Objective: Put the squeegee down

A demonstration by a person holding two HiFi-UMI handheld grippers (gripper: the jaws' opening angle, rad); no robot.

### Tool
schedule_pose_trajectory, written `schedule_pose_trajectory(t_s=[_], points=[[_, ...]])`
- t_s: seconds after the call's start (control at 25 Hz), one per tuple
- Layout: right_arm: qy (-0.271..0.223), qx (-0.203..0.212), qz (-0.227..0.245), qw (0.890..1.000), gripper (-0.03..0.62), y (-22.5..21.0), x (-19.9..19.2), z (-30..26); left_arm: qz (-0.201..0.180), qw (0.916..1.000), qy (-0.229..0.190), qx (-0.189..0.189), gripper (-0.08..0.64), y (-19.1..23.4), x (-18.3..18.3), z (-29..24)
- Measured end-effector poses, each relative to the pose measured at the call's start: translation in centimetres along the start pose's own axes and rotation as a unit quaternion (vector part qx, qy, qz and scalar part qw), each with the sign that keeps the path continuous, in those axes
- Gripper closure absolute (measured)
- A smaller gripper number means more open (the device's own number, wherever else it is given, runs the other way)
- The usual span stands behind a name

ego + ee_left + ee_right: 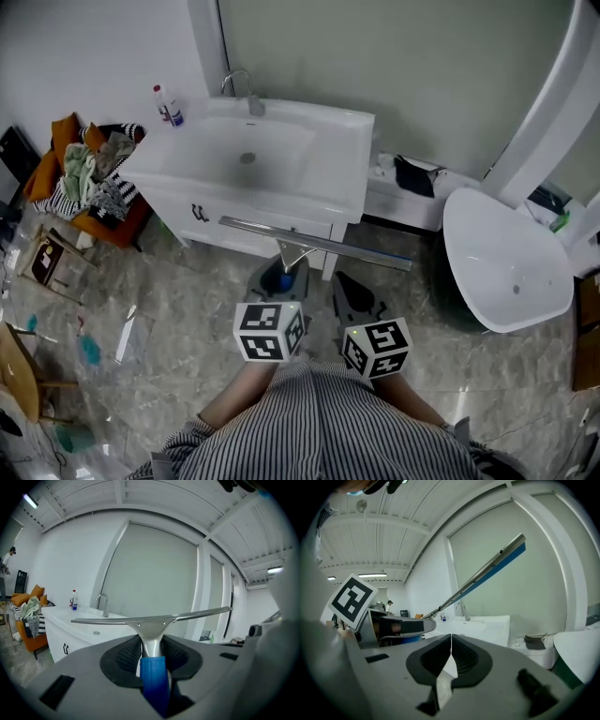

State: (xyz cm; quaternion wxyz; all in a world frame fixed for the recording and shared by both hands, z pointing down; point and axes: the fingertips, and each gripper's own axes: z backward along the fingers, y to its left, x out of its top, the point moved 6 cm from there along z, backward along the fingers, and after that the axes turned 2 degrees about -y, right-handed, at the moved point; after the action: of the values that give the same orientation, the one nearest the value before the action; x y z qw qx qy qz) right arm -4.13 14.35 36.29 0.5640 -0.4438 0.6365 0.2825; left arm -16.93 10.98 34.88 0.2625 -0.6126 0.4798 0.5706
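**Item 1.** Squeegee (317,242), with a blue plastic handle and a long metal blade. It is off the floor, just in front of the near edge of the white vanity sink (314,199), with the blade lying crosswise.

**Item 2.** Left gripper (279,274): jaws clamped on the blue handle.

**Item 3.** Right gripper (352,292), just right of the left one: jaws pressed together, nothing between them.

**Item 4.** Surroundings:
- chrome faucet (246,92) at the far edge of the sink
- small bottle (170,106) at the far left of the sink
- orange chair (89,220) piled with clothes, left
- white oval tub (506,262), right

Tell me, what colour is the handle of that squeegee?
The squeegee handle is blue; the left gripper view shows it best.
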Motion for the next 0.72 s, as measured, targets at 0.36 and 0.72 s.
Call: schedule_pose_trajectory(t_s=[0.36,0.72], points=[[0.007,-0.040,-0.010,0.999,0.575,-1.3,0.2,-4.7,0.003,0.9996,0.013,-0.026,0.437,3.6,0.5,-4.2],[0.025,-0.045,-0.015,0.999,0.575,-1.9,0.0,-6.4,0.021,0.9986,0.032,-0.037,0.437,4.6,0.2,-6.6]])
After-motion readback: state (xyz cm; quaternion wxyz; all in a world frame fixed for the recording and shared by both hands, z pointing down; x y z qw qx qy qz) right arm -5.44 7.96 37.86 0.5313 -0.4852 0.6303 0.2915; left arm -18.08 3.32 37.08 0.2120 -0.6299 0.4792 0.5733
